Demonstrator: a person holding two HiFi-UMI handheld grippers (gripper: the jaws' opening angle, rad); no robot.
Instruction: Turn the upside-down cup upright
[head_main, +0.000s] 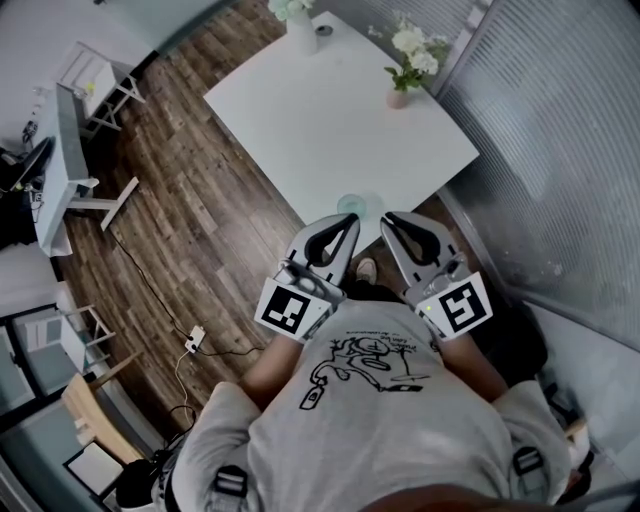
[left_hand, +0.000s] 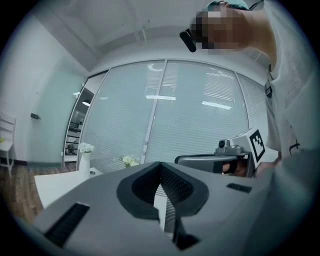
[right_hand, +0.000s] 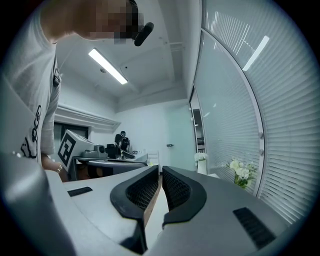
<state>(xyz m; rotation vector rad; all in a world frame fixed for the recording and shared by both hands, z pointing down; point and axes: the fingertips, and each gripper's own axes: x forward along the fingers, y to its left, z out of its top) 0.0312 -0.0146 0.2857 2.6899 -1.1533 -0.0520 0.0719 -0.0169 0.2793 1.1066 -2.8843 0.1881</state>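
Clear cup (head_main: 360, 205) on table (head_main: 330, 110), axis vertical, mouth unclear

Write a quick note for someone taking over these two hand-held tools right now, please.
Left gripper: shut, empty.
Right gripper: shut, empty, beside it.
Small clear glass cup: at the near edge of the white square table, just ahead of both gripper tips, untouched; too small to tell which way up it is.
Done: nothing yet.
Left: open a gripper, grasp the cup, set it upright.
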